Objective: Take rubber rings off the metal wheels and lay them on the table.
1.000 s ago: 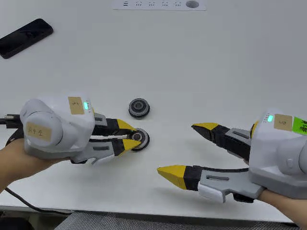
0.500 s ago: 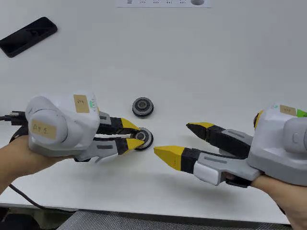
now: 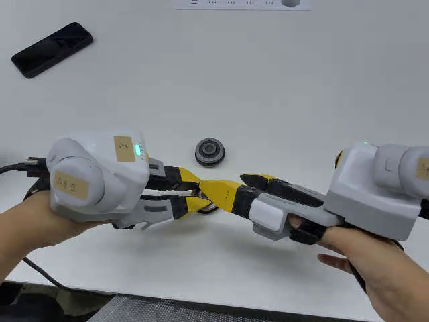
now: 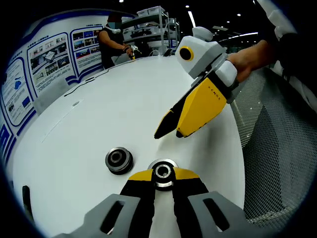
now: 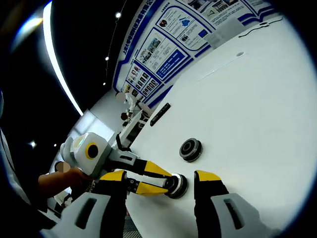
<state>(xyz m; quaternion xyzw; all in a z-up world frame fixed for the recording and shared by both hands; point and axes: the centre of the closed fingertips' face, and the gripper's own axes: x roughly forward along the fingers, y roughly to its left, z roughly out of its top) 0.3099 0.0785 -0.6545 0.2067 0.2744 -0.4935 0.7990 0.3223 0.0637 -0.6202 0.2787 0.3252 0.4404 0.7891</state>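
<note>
**Near the table's front edge: left jaws pinching a wheel**

Head view: I'm watching the left gripper (image 3: 198, 192) clamping a metal wheel (image 3: 209, 206). The right gripper (image 3: 226, 181) is pointing in level, its jaws parted and empty. A second wheel (image 3: 210, 151) is lying flat beyond, with bare table (image 3: 301, 100) behind.

Left gripper view: the clamped wheel's hub is facing up.

Right gripper view: that wheel is sitting between my spread jaws.

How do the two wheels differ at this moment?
The near wheel is clamped between the left tongs; the far wheel lies free on the table. The open right tongs point at the near wheel, not the far wheel. Both lie face up.
</note>
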